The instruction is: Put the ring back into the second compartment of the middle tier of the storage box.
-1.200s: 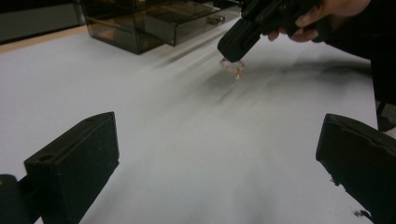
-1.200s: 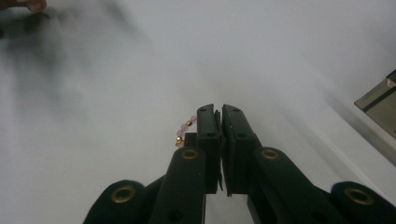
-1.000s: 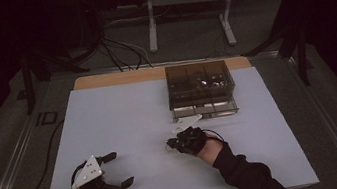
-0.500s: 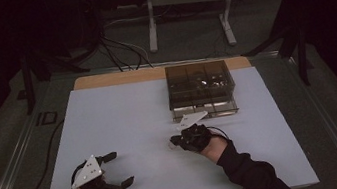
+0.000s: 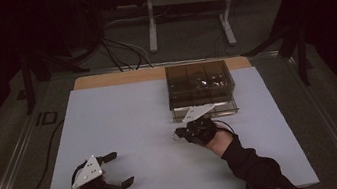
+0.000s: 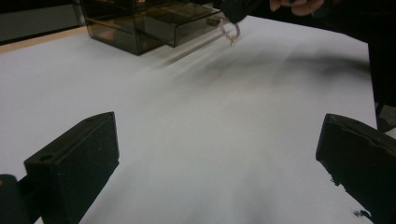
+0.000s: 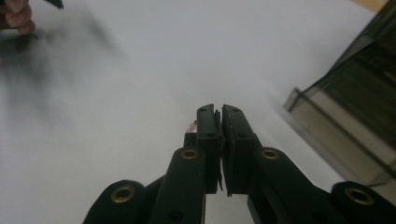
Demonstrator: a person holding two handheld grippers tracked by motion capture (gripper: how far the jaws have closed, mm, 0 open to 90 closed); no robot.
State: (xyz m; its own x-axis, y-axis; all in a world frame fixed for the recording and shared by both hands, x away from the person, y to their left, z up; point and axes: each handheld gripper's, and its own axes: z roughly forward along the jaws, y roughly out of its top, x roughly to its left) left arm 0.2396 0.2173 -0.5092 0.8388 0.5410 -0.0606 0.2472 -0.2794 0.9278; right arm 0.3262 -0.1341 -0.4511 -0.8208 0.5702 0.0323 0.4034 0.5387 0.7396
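My right gripper hovers just in front of a smoky clear drawer box, whose bottom drawer is pulled out. Its jaws are shut, and a small pinkish-gold bit peeks out beside them. In the left gripper view a small gold hoop dangles from the right gripper's tip, above the white mat near the box. My left gripper rests low at the near left, open wide with nothing between its jaws.
A white mat covers the table, with a wooden strip showing at its far edge. The box holds several small dark items in its top compartments. Cables and a metal stand lie on the floor beyond the table.
My right gripper has lifted a little and drifted right, toward the box's open drawer, with its jaws still shut. The left gripper has stayed put.
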